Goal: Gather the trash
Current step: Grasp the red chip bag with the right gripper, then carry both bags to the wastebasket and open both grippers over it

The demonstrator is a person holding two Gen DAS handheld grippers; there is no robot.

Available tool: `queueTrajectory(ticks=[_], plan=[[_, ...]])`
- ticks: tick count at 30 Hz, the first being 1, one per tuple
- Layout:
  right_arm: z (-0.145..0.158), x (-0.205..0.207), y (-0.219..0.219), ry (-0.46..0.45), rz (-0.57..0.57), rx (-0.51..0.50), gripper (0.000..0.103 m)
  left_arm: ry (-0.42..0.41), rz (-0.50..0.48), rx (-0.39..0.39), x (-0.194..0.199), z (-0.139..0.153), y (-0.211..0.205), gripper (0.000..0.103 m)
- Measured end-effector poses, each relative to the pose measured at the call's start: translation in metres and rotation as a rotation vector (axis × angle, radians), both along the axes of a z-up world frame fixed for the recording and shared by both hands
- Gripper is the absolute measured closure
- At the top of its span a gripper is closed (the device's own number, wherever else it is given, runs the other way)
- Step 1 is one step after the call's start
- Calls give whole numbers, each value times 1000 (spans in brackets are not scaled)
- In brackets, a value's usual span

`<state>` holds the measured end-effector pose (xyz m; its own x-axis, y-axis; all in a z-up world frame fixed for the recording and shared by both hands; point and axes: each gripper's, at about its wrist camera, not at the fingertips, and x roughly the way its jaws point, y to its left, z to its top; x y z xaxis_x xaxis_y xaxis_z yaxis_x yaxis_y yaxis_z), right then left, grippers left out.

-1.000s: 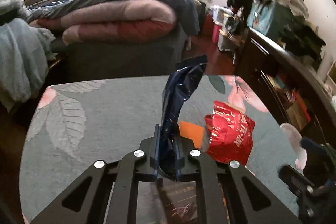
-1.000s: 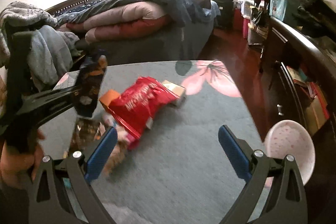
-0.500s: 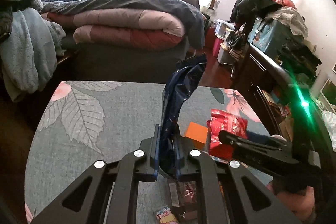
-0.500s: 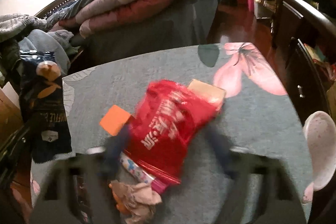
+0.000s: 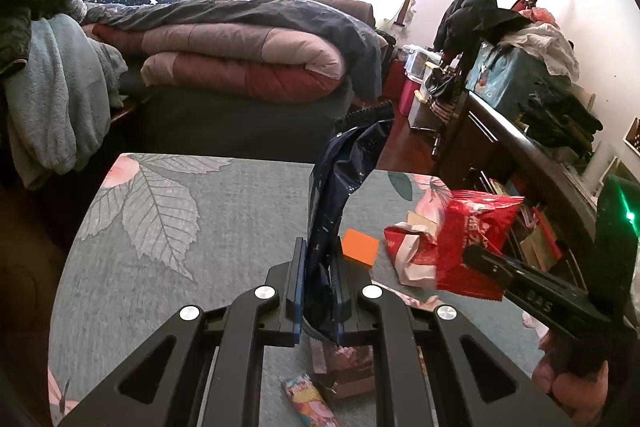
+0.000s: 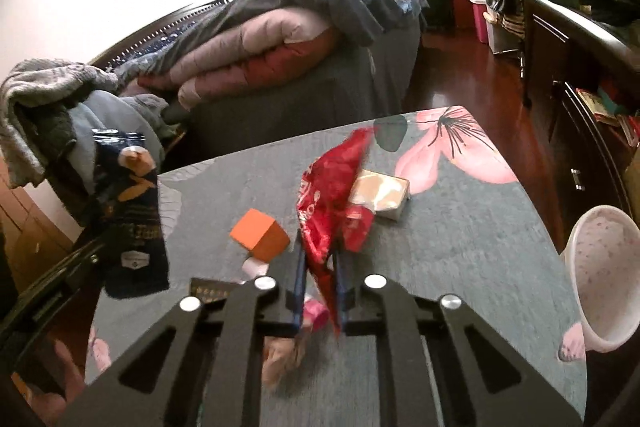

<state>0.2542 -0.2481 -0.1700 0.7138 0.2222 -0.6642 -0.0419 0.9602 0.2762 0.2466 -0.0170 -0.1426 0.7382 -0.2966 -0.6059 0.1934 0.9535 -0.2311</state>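
Navy foil stands upright in the left hand-held gripper (image 5: 318, 291) — a dark blue snack bag (image 5: 340, 195), its lower end pinched tight between the closed blue pads and its serrated top edge bending over to the right. From the right wrist view the same bag (image 6: 134, 223) hangs at the left edge of the worktop (image 6: 460, 247), printed face outward.

The right hand-held gripper (image 6: 320, 279) has just been closing and now clamps a red snack bag (image 6: 328, 203), whose crumpled body rises between the pads and leans up and to the right. From the left wrist view that red bag (image 5: 476, 227) is held off the worktop (image 5: 160, 267) at the tip of the black finger coming in from the right, with a hand (image 5: 568, 383) below it at the lower right edge.

On the grey-green floral cloth an orange block (image 6: 262, 233) lies just left of the red bag, and a tan box (image 6: 380, 193) sits just behind it, partly covered by the foil. Small wrappers — one pink (image 6: 316, 313), one crumpled and blurred — lie under the right gripper's fingers. A brown packet (image 5: 344, 371) and a colourful sweet wrapper (image 5: 310, 399) lie under the left gripper's fingers.

A white speckled bin (image 6: 600, 267) stands beside the worktop's right edge. A bed (image 5: 240, 59) piled with folded quilts fills the background.
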Motion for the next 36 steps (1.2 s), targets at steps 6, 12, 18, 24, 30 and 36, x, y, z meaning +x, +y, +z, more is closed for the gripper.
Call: queueTrajectory(ticks=[6,12,18,24,30,36], plan=[[11,-27,-1,-33,16,-9,93,-9,-4,-14,-15,7,-3,91],[17,-49,0,-51,29,-12,93,-19,-5,-32,-29,15,-6,91],[24,-70,-8,-64,23,-11,93,-47,-22,-42,-48,28,-13,91],[29,-94,-23,-81,11,-10,93,-81,-61,-40,-68,44,-32,91],[36,-118,-54,-109,-39,-10,93,-106,-135,-45,-79,57,-70,91],[38,-138,-100,-130,-124,-10,93,-114,-233,-48,-82,61,-119,91]])
